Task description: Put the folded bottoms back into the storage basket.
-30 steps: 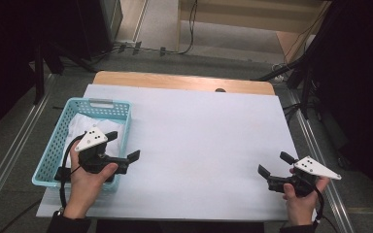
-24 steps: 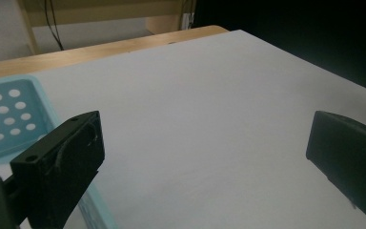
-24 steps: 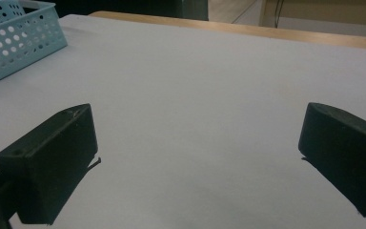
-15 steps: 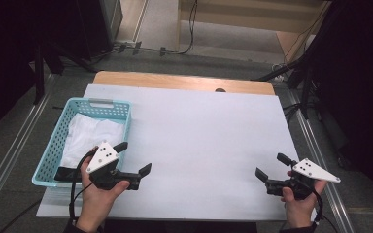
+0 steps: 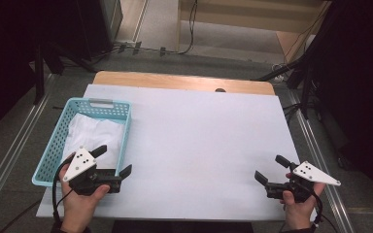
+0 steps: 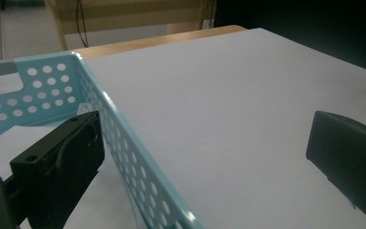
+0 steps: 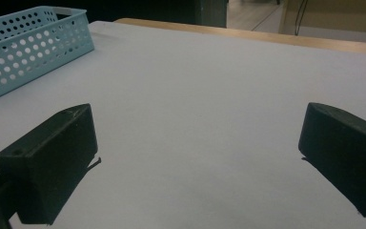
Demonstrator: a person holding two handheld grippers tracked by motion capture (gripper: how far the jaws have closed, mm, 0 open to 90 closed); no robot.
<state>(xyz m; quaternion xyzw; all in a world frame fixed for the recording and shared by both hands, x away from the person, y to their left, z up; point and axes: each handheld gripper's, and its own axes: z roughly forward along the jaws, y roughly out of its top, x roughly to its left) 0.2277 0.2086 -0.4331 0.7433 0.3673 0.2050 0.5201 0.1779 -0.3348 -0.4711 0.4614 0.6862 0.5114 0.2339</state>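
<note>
Two tools, left tool (image 5: pixel 112 160) and right tool (image 5: pixel 269 168), both spread; one perforated light-blue plastic basket (image 5: pixel 51 153) holding one white cloth (image 5: pixel 95 134).

The basket (image 5: pixel 53 145) is light blue, its walls dotted with round holes — the cloth (image 5: pixel 94 136) inside it is white. Beside the basket, the table (image 5: pixel 204 141) is pale grey-white, with a wooden far edge.

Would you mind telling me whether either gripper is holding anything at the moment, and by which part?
Nothing is held. The left gripper is open astride the basket's near right wall, and the right gripper is open over the bare table.
</note>
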